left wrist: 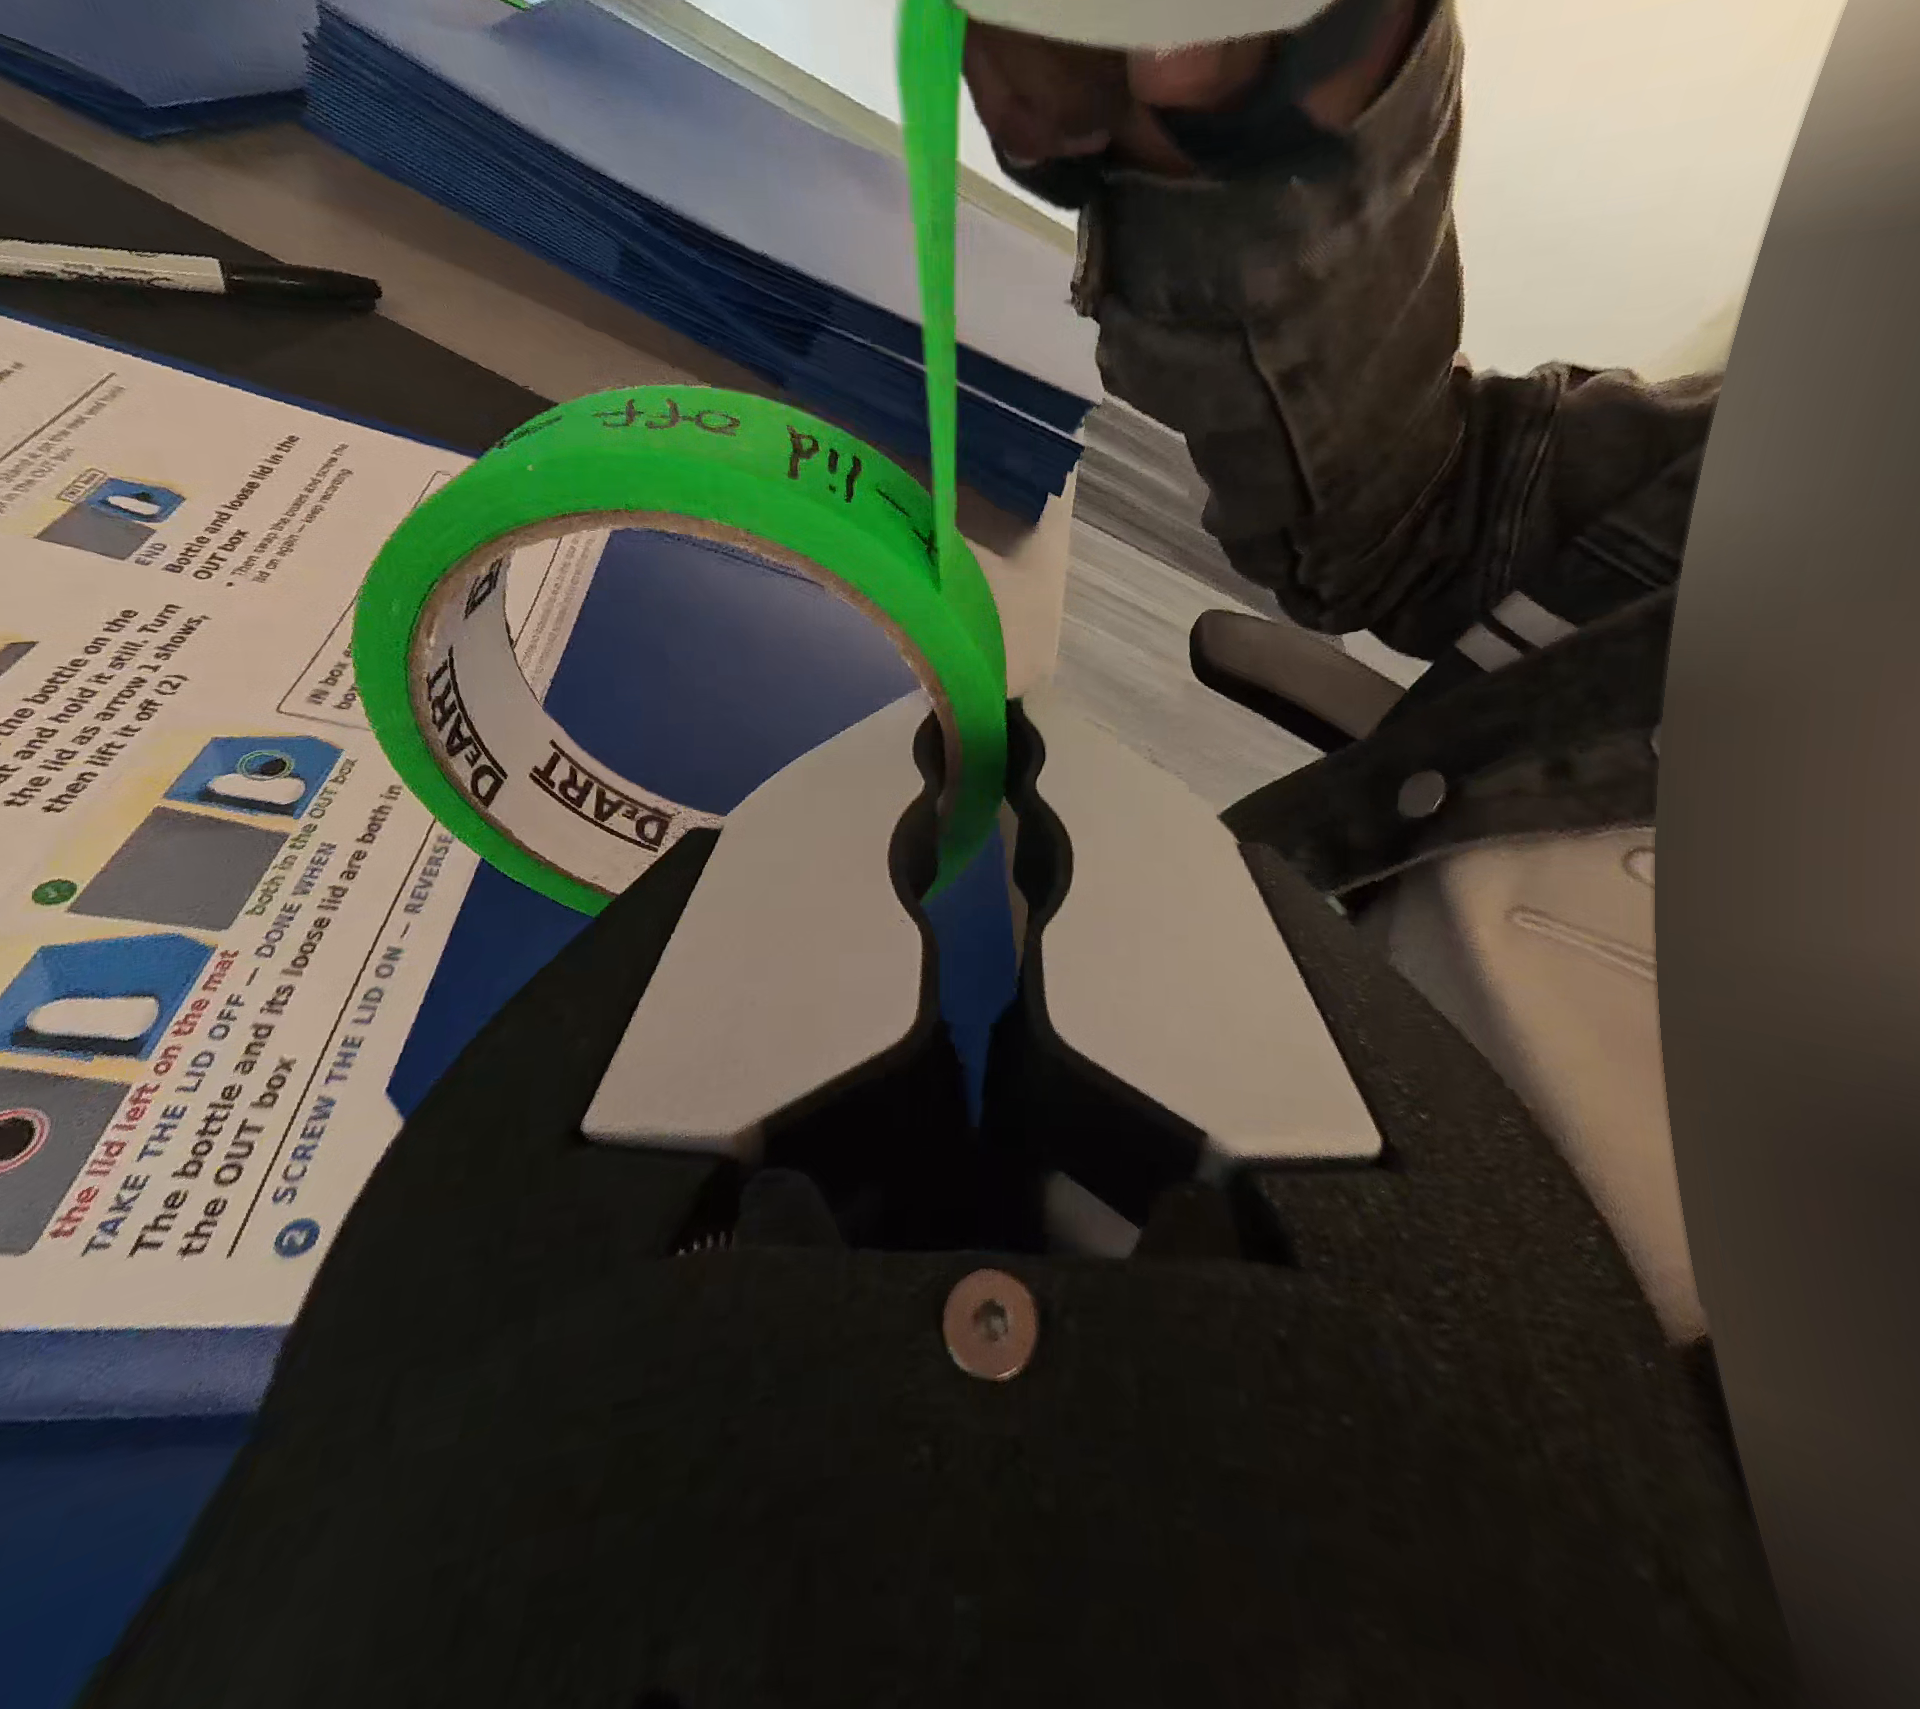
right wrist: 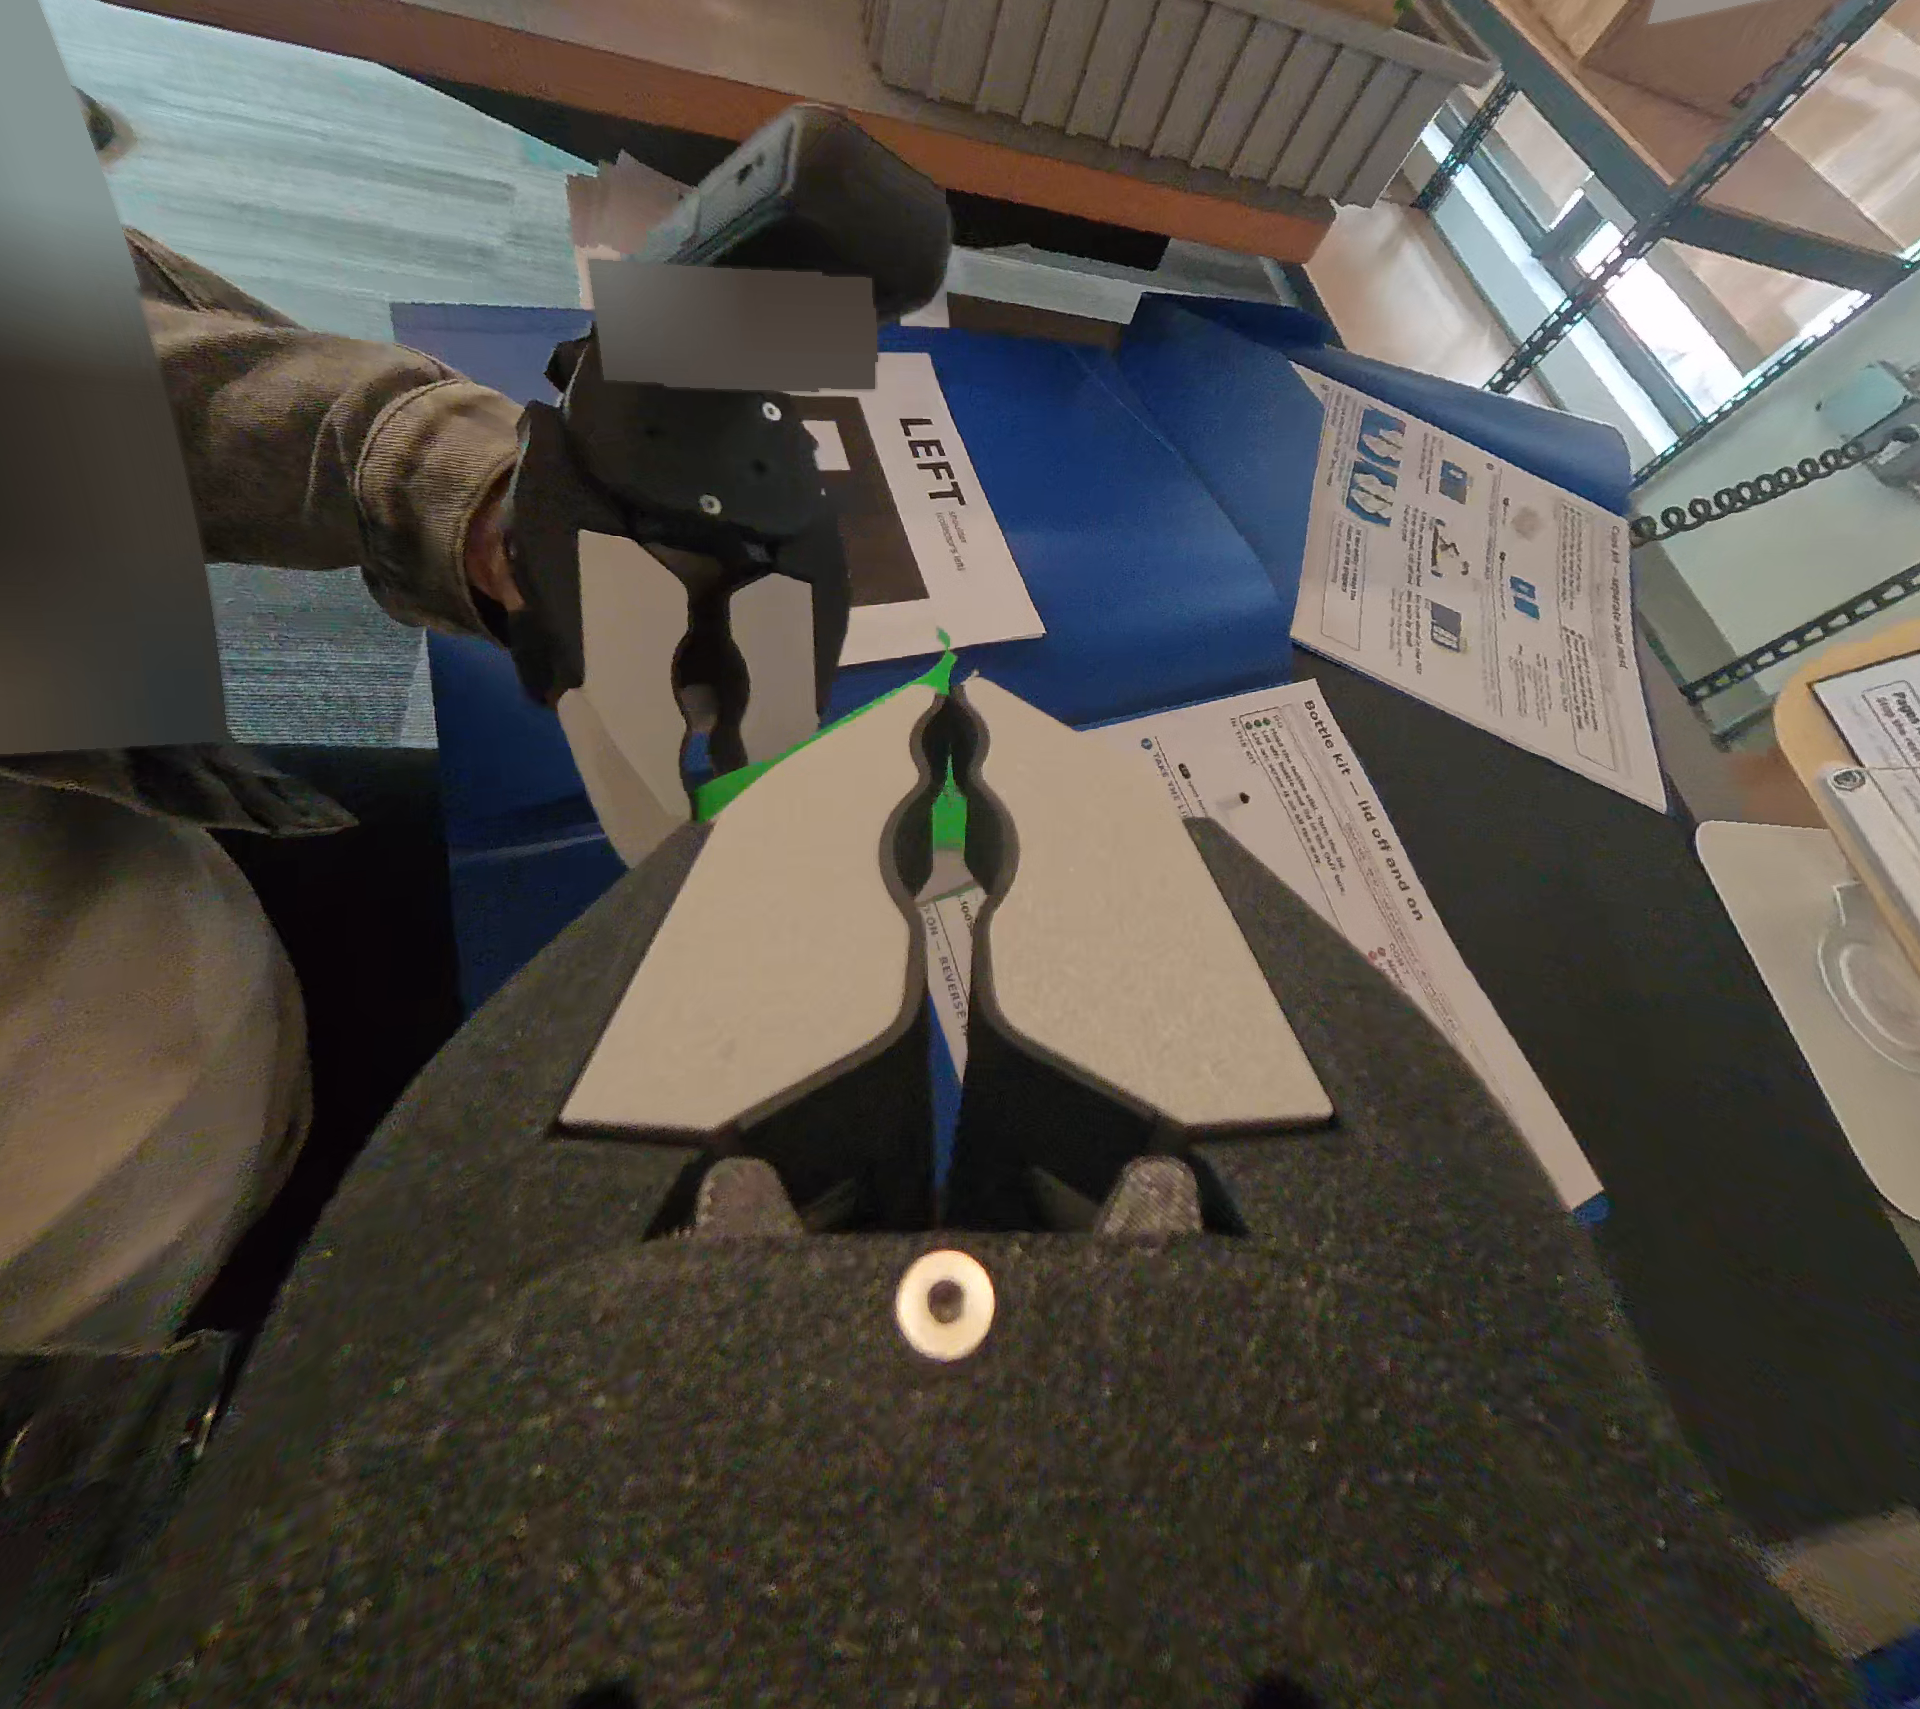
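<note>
The roll of green tape (left wrist: 675,651) is pinched on its rim by the left claw (left wrist: 971,786), above the printed sheet (left wrist: 208,828) on the table. The loose tape strip (left wrist: 935,257) is pinched shut in the right claw (right wrist: 951,709). A straight, tight pull would likely work best.

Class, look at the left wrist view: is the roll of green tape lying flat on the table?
No. The roll of green tape stands on edge, its rim pinched in the left hand-held gripper, above the printed sheet.
</note>
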`<state>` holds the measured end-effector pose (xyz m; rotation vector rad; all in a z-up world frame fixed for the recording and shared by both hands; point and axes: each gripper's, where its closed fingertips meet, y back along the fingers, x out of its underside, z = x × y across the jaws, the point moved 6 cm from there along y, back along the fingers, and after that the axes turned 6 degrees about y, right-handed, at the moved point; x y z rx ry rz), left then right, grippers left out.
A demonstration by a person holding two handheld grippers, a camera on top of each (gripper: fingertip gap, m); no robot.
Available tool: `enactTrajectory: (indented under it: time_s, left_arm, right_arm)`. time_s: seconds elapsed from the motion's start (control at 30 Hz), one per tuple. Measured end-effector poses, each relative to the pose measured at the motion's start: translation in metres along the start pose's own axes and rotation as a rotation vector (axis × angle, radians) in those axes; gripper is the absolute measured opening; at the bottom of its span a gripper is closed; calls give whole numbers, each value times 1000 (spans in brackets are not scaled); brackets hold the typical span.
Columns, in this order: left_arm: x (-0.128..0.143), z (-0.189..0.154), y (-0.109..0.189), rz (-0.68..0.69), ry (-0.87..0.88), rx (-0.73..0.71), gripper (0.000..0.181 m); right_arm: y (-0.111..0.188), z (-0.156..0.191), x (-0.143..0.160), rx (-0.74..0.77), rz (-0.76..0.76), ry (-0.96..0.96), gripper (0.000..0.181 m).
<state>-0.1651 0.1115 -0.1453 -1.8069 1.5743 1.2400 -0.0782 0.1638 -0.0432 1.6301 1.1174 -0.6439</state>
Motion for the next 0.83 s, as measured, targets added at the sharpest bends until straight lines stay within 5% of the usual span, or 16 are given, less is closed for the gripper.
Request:
enactTrajectory:
  time_s: [0.03, 0.3, 0.43, 0.63, 0.73, 0.83]
  left_arm:
    - [3, -1, 1, 6, -3, -5, 11]
    - [36, -28, -11, 129, -180, -30, 10]
    - [40, -50, -13, 103, -246, 25, 10]
    - [39, -76, 5, 115, -373, 27, 69]
    - [21, -89, 20, -37, -486, 95, 74]
    - [1, -112, 12, -89, -565, 307, 84]
  right_arm:
    - [2, -1, 1, 7, -6, -6, 0]
    - [27, 5, -2, 31, -32, -34, 0]
    - [50, 35, -24, -81, -100, 27, 0]
    - [82, 80, -48, -164, -88, 297, 0]
    - [95, 105, -51, -308, -142, 407, 0]
    - [110, 125, -53, -450, -219, 435, 0]
